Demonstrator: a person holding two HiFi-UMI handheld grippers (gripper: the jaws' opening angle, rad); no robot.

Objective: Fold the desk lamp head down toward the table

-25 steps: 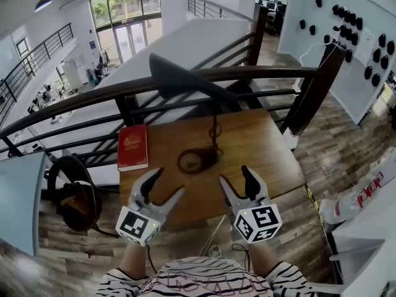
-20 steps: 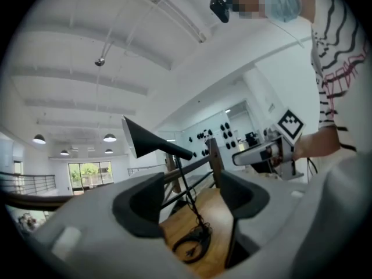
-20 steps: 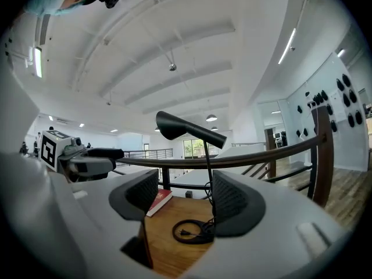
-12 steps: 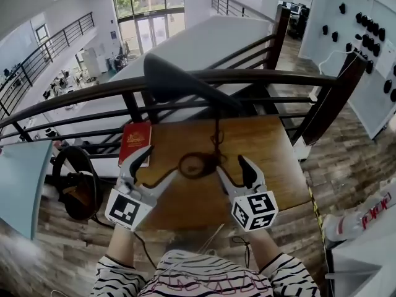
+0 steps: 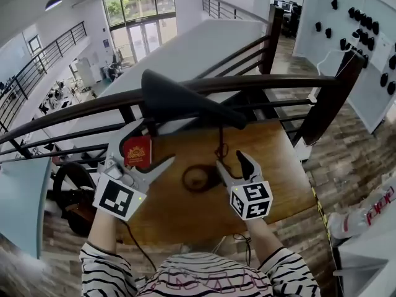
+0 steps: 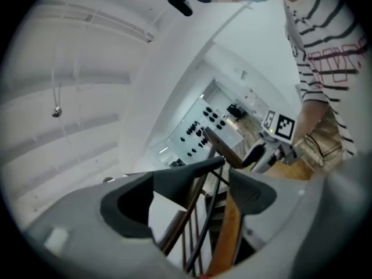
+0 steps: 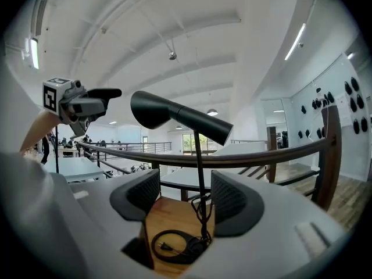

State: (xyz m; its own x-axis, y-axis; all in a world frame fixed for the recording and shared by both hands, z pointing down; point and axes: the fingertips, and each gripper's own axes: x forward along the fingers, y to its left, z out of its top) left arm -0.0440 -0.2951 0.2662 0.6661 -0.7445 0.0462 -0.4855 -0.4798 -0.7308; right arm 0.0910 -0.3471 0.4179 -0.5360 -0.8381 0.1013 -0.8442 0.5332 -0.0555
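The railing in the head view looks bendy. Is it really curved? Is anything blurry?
Head view: the wide lens bows the railing; probably straight really. Left gripper view: tilted and soft. Right gripper view: sharp, lamp head dark against bright ceiling, black corners.

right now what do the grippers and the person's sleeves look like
The left gripper and right gripper are pale grey, two tapering fingers with dark ribbed pads, a white cube with black square markers. A dark cable trails from the left one. The sleeves are striped black and white.
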